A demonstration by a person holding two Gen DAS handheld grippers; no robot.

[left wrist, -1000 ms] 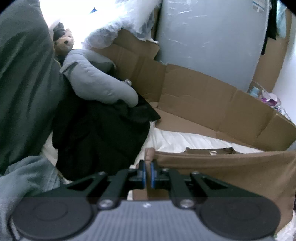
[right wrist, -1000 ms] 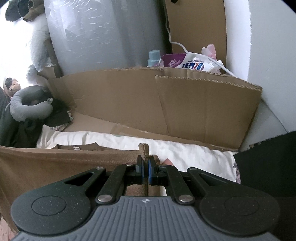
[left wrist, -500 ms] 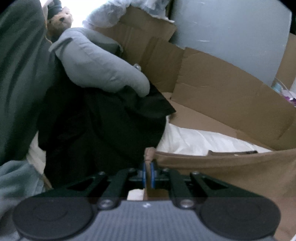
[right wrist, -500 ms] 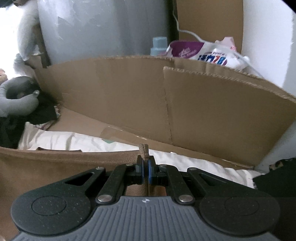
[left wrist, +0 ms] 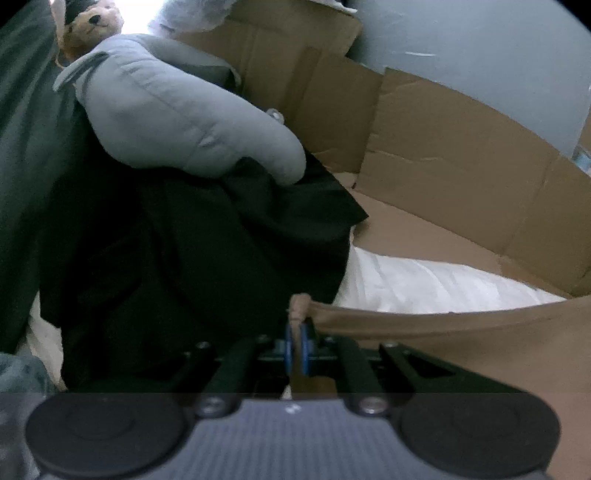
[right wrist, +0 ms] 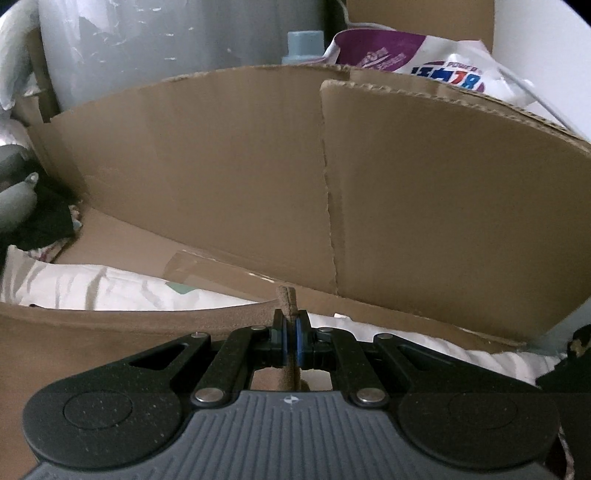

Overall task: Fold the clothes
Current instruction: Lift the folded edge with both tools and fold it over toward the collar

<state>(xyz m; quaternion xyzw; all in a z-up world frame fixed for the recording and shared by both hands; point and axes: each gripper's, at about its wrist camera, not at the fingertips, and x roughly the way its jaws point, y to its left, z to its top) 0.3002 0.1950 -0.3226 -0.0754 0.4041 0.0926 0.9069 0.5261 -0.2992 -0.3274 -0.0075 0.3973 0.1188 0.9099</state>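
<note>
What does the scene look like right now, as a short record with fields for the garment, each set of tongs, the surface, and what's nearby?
garment: brown garment, edge stretched between both tongs
left tongs: shut on a bunched corner of the garment
right tongs: shut on the other corner
surface: white bedding
behind: cardboard wall
left side: black clothes under a grey neck pillow; teddy bear

Left wrist view: I look forward and down along the left gripper [left wrist: 295,341], close over the black clothes pile [left wrist: 192,258]
Right wrist view: I look along the right gripper [right wrist: 290,338], facing the cardboard wall [right wrist: 221,166] up close
Shared: brown garment [left wrist: 461,332] edge, white bedding [right wrist: 92,288], grey neck pillow [left wrist: 177,110]
</note>
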